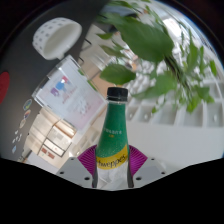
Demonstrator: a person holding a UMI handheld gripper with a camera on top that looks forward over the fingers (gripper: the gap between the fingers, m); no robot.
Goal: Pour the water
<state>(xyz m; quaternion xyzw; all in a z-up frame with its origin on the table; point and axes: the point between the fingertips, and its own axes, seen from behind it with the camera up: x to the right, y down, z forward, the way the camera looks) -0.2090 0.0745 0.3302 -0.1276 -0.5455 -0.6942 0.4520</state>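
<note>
At the far left hangs a pale dome-shaped lampshade (pixel 50 38), perforated with small holes, its rim turned toward the camera. Below and to its right stands a white board or poster (pixel 68 88) with faint coloured marks on it, too small to read. Under that, light shelving or stairs (pixel 40 135) step away in pale bands; which of the two cannot be told. The whole room appears steeply tilted, and no tabletop can be seen beneath the gripper.

In the middle, a green bottle (pixel 114 135) rises from between the fingers. It has a dark screw cap, a narrow neck widening into smooth, glossy green shoulders, and a yellow label band low on its body with print that is not legible. The bottle stands roughly along the gripper's axis, its cap pointing away from the camera.

The gripper (pixel 113 162) is closed on the bottle's lower body: the magenta pads (pixel 89 160) press against it from left and right, with no gap visible at either side. The fingers outside the pads are pale grey with a matte surface.

Above and to the right spreads a leafy plant (pixel 150 45), with broad, soft green leaves on thin stems, some overhanging the bottle cap. Behind the leaves the room is bright, with a white wall (pixel 170 125) and window light.
</note>
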